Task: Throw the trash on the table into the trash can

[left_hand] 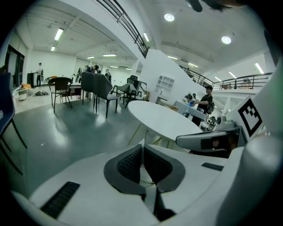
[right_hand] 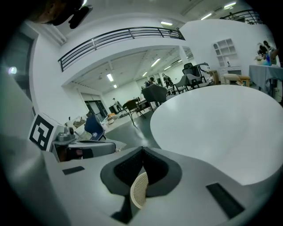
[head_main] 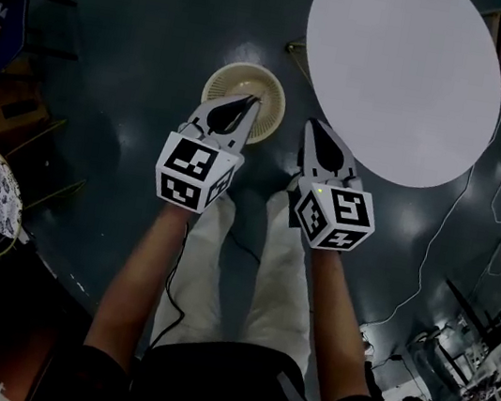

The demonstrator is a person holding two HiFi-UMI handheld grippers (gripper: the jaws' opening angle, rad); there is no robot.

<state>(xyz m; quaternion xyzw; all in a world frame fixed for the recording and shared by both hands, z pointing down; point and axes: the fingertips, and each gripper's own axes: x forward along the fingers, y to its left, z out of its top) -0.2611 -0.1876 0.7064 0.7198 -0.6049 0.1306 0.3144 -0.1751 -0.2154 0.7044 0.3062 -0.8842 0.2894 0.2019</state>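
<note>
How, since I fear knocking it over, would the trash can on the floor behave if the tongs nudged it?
The trash can looks like thin perforated plastic, so probably light for its size. On the glossy floor a low nudge would likely slide it; a high push might tip it. Its wall may flex if squeezed.

The left gripper (head_main: 248, 102) hid the near side of the trash can (head_main: 271, 103) from us, and past the right gripper (right_hand: 142, 151) we saw only a sliver of its mesh. The table (head_main: 399, 77) ran off the head view's top edge.
</note>
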